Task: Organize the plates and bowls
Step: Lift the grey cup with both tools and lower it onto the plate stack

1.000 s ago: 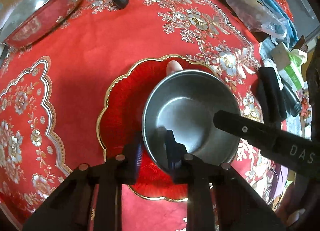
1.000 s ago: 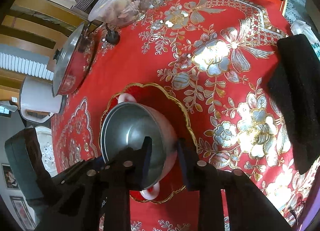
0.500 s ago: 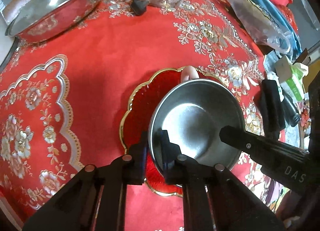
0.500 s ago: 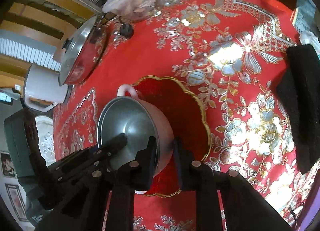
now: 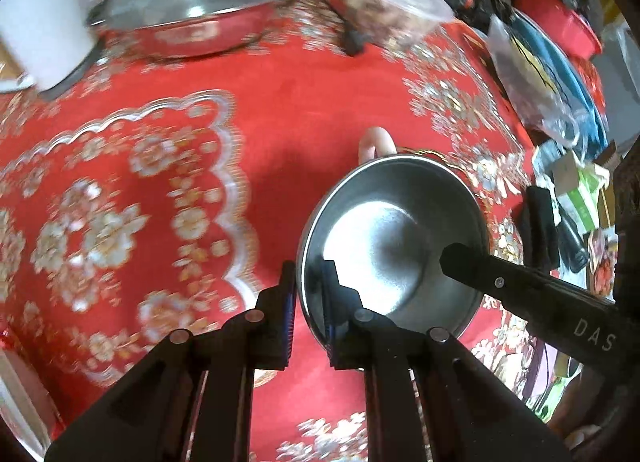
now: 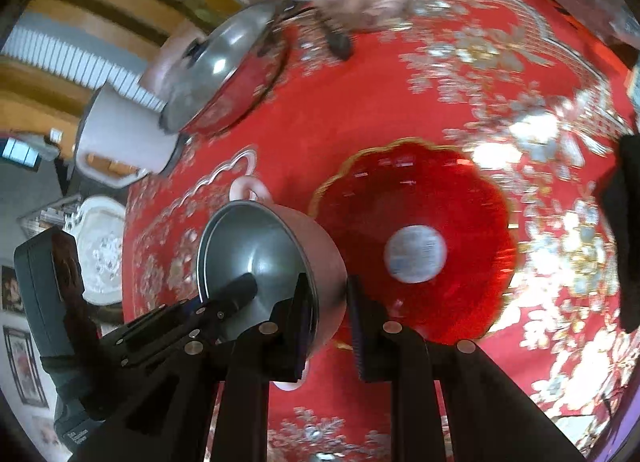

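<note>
A steel bowl with pink handles hangs above the red tablecloth, held by both grippers. My left gripper is shut on the bowl's near-left rim. My right gripper is shut on the bowl's pink outer wall and rim. In the left wrist view one right fingertip reaches into the bowl. A red scalloped plate with a gold rim and a white round sticker lies uncovered on the cloth, just right of the bowl.
At the table's far side stand a lidded steel wok, a white pot and a clear lidded container. Plastic bags and a black object crowd the right edge. A white ornate dish lies beyond the left edge.
Held by both grippers, the bowl has risen off the red plate and moved left. The plate now lies uncovered to its right.
</note>
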`<move>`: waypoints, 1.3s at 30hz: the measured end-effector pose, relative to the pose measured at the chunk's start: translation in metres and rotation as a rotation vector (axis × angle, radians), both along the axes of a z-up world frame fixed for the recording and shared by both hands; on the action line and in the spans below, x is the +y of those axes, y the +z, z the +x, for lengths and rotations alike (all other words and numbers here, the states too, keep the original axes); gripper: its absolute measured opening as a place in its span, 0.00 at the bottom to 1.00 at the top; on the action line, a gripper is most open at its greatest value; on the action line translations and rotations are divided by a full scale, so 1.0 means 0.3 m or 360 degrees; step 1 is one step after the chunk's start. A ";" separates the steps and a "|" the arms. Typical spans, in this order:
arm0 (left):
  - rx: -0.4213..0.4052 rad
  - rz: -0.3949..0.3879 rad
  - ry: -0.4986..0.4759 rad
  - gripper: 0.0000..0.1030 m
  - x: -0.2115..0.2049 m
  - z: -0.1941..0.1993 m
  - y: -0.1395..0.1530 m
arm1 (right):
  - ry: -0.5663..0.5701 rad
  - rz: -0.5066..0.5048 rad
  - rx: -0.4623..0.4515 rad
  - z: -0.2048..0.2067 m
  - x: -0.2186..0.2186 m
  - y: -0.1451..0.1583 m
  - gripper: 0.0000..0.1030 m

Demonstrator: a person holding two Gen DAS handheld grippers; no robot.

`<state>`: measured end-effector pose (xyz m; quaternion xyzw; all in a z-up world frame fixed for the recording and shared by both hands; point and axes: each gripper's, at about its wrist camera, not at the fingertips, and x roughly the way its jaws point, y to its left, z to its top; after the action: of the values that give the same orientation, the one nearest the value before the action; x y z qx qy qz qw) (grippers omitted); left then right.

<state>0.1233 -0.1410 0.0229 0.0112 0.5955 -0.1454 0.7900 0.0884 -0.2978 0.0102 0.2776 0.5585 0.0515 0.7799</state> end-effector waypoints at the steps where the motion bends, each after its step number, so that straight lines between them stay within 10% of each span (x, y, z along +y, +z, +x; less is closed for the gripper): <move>1: -0.0002 -0.0002 0.0022 0.09 0.023 -0.002 0.005 | 0.0030 0.0002 -0.0008 0.006 0.035 0.009 0.18; 29: -0.0067 0.0036 0.0975 0.09 1.103 -0.319 0.130 | 0.1024 0.0031 -0.0073 0.014 1.187 0.100 0.21; 39: -0.0005 0.0073 0.1141 0.10 1.295 -0.413 0.076 | 0.1214 0.0036 0.0008 -0.027 1.427 0.027 0.21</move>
<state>-0.0007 0.2474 0.0459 -0.1805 0.5636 0.1543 0.7912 0.0802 0.1302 0.0182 0.0585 0.6229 0.3438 0.7002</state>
